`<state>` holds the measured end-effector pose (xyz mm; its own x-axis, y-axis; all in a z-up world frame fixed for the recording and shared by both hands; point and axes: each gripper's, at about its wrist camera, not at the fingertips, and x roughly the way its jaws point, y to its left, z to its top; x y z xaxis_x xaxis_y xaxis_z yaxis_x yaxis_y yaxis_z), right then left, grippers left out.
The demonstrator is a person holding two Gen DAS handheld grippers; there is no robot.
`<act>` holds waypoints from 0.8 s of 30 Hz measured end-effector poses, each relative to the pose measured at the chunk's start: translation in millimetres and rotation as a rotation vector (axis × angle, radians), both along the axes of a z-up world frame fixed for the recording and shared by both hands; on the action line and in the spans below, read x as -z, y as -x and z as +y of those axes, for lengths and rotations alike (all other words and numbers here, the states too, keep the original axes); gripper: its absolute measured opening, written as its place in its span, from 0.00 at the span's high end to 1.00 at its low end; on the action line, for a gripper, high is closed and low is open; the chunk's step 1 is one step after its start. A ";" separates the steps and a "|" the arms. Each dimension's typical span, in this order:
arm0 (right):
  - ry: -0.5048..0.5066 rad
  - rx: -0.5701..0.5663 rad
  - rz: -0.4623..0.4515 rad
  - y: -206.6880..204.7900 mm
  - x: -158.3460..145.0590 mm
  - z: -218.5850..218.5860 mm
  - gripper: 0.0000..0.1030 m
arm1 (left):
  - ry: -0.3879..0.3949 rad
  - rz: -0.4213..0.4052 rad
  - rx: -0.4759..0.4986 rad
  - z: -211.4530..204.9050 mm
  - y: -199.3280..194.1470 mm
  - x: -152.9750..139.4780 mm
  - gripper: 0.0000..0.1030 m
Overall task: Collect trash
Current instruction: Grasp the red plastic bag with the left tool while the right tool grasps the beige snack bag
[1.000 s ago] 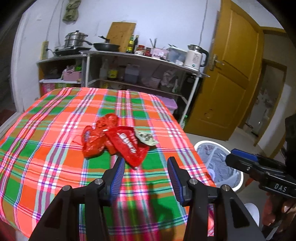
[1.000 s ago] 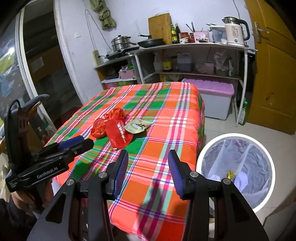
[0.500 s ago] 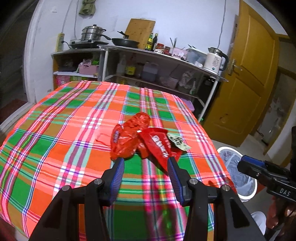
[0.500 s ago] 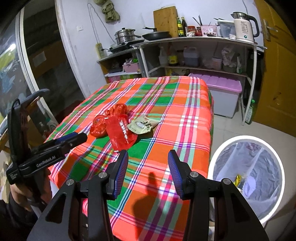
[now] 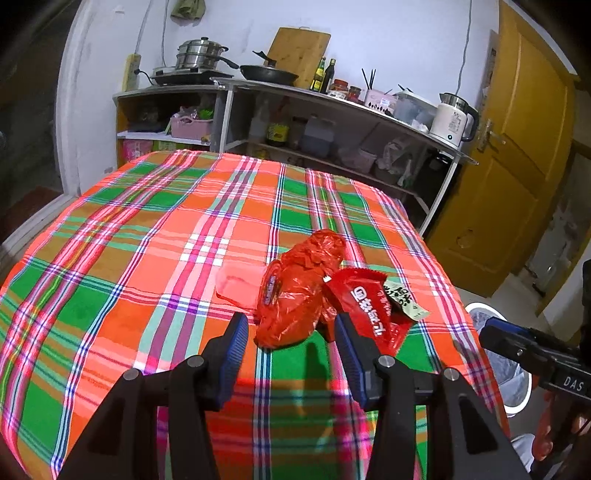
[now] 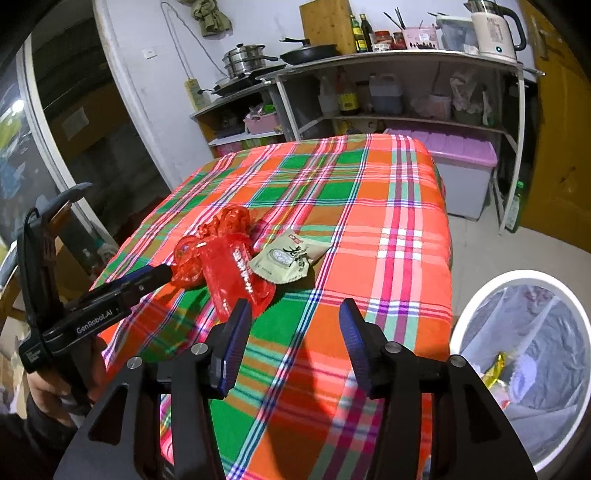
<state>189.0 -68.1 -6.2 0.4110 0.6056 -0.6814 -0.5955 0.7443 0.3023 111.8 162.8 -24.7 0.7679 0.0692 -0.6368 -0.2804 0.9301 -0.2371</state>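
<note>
Left gripper (image 5: 290, 332): jaws wide, nothing clamped. It has advanced on the trash over the past second; the near edge of the red plastic bag (image 5: 299, 291) now lies just ahead of the gap, not yet between the pads.
Right gripper (image 6: 295, 332): jaws opening, nothing between them. It has also closed in; the near corner of the red snack wrapper (image 6: 236, 280) sits just beside its left fingertip.
Trash on bench: the bag, the red snack wrapper and a pale green sachet (image 6: 290, 258) lie in one touching cluster toward the near right part of the bench (image 5: 147, 240). The wrapper overlaps both neighbours.
Waste bin (image 6: 524, 369): on the floor at the bench's right side, lined, open, some litter already inside.
Far background: shelving with cookware and a kettle (image 6: 493, 27); not involved.
Change and meaning: both tools have moved from stand-off to pre-grasp range. Judgement: pickup is imminent, none of the three pieces is collected.
Risk: overlapping pieces may drag each other.
</note>
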 end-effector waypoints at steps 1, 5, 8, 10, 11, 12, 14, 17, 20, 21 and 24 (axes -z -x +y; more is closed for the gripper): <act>0.002 0.001 0.006 -2.7 1.8 2.4 0.51 | 0.003 0.005 0.005 1.4 -2.9 1.9 0.53; 0.010 0.001 0.024 -14.2 8.5 14.1 0.51 | 0.005 0.027 0.017 5.5 -13.0 8.5 0.53; 0.015 0.006 0.046 -25.2 14.3 23.4 0.51 | 0.007 0.036 0.024 7.3 -17.1 10.9 0.53; 0.021 0.007 0.053 -31.7 18.1 29.3 0.51 | 0.007 0.027 0.041 5.7 -17.2 10.3 0.53; 0.023 0.007 0.058 -35.4 20.4 32.4 0.51 | 0.005 0.020 0.050 4.1 -17.0 9.7 0.53; 0.025 0.009 0.066 -38.6 22.7 34.9 0.51 | 0.003 0.016 0.058 3.0 -17.2 9.5 0.53; 0.023 0.012 0.082 -43.2 26.4 37.9 0.51 | -0.003 0.013 0.071 1.3 -19.6 9.9 0.53; 0.026 0.011 0.096 -49.0 30.4 42.8 0.51 | -0.006 0.017 0.073 1.9 -23.2 11.2 0.53; 0.030 0.012 0.116 -55.5 34.9 46.9 0.51 | -0.003 0.023 0.074 3.8 -26.2 13.0 0.53; 0.030 0.015 0.125 -57.1 36.4 46.7 0.51 | 0.001 0.026 0.076 4.0 -27.3 14.0 0.53; 0.021 0.019 0.134 -61.4 38.4 46.6 0.51 | 0.003 0.031 0.081 3.4 -29.2 15.3 0.53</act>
